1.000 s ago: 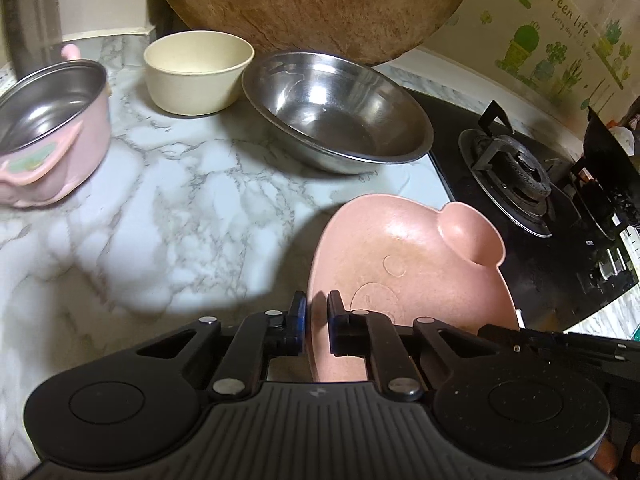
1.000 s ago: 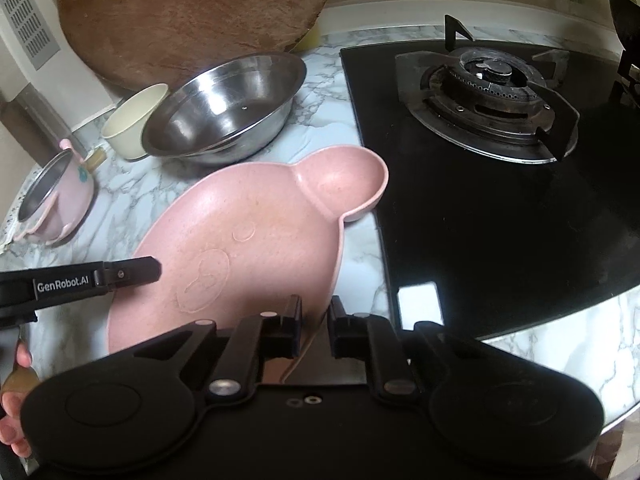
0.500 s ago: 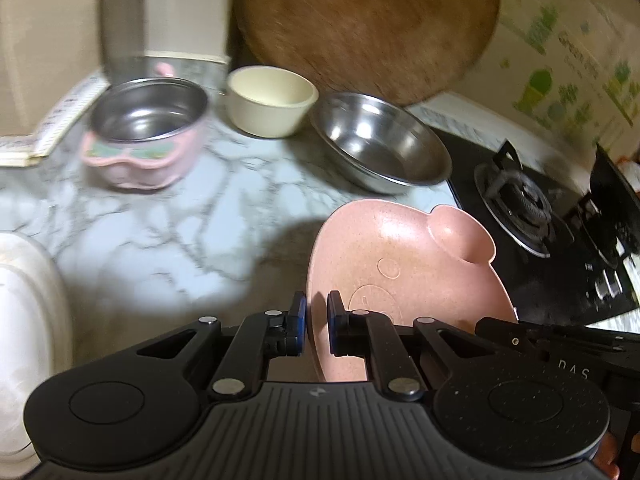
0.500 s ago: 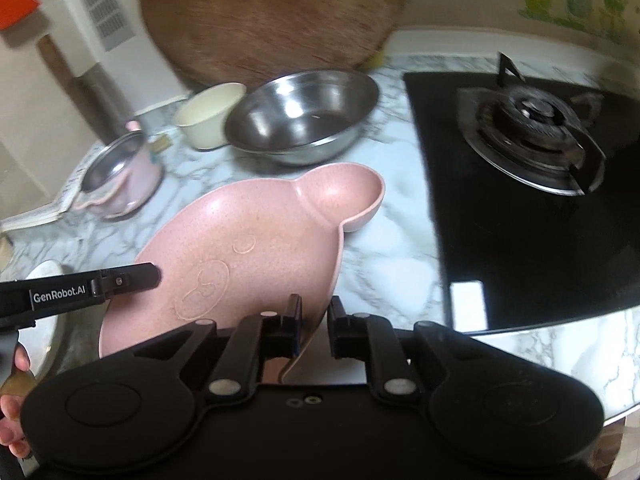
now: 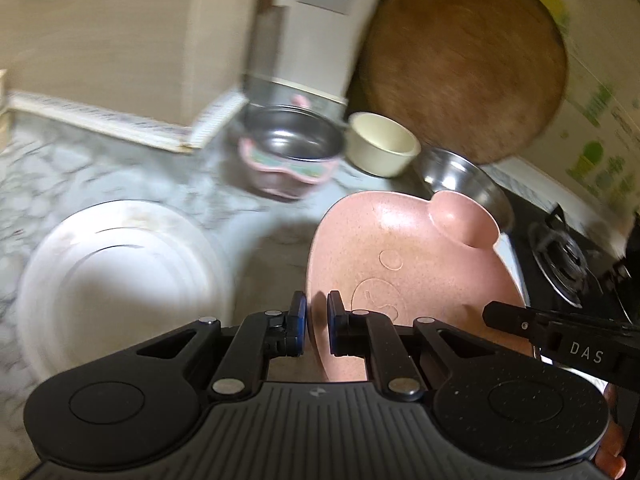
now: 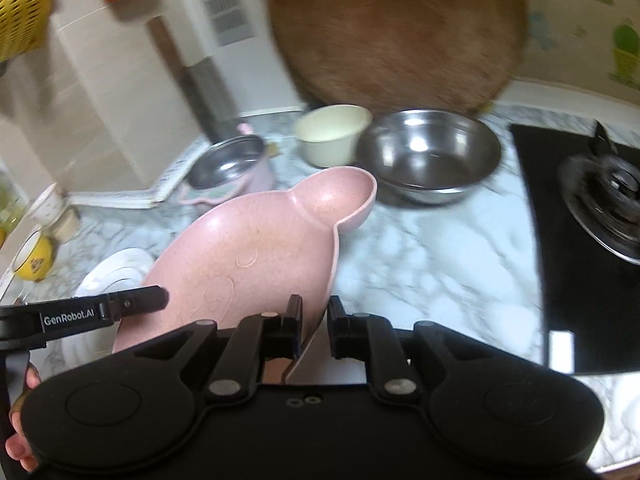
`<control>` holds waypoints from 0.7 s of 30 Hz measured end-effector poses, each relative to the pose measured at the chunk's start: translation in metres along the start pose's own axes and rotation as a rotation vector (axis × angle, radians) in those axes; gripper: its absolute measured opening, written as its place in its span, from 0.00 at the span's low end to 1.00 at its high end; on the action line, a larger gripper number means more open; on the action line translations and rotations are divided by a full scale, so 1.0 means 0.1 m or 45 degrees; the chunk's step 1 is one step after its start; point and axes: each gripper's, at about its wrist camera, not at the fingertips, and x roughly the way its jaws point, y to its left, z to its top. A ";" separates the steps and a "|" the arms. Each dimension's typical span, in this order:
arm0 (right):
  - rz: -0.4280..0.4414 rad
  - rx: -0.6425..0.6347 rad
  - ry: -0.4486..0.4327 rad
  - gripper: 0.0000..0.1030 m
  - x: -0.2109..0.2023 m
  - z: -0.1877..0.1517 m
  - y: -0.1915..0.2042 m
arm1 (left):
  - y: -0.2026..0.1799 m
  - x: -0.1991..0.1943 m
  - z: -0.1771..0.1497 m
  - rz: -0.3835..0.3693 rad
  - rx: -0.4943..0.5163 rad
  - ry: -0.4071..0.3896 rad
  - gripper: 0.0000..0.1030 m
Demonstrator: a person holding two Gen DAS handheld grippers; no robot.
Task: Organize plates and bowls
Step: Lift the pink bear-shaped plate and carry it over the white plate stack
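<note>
1. While both grippers are carrying it, the pink plate [image 5: 404,276] is hanging in the air, tilted, above the marble counter [image 6: 420,264] and beside the white plate [image 5: 116,272] lying on that counter.
2. The left gripper [image 5: 316,326] is pinching the plate's near-left rim; its blue-padded fingers [image 5: 298,320] are standing close together with the edge between them.
3. The right gripper [image 6: 314,326] is pinching the near-right rim, jaws narrowly apart around the thin wall.
4. Judging by its speckled matte surface and thin wall, the plate is probably handling as a light, stiff, somewhat slippery piece; it is likely chipping rather than shattering if dropped.
5. The rim is offering the only practical hold. Two holds on opposite near edges are limiting swing; the ear-shaped well at the far end is adding a little leverage against them.
6. Counted items:
   - Plates: one pink, one white, the latter possibly a stack, which blur is hiding.
   - Bowls: one cream bowl [image 6: 332,134], one steel bowl [image 6: 430,160], one pink-sided steel bowl [image 6: 230,168].
   - At the left edge of the right wrist view: one yellow cup [image 6: 34,258] and one small white cup [image 6: 50,208].
</note>
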 end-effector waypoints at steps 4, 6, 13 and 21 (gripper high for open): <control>0.051 -0.062 0.016 0.14 0.11 0.04 0.27 | 0.25 -0.16 -0.02 0.063 -0.058 -0.041 0.10; 0.081 -0.092 0.029 0.14 0.16 0.06 0.41 | 0.36 -0.24 -0.02 0.089 -0.087 -0.058 0.10; 0.166 -0.163 0.073 0.14 0.39 0.12 0.82 | 0.75 -0.41 -0.05 0.181 -0.180 -0.098 0.10; 0.232 -0.261 0.111 0.14 0.68 0.15 1.28 | 1.18 -0.43 -0.10 0.285 -0.277 -0.112 0.10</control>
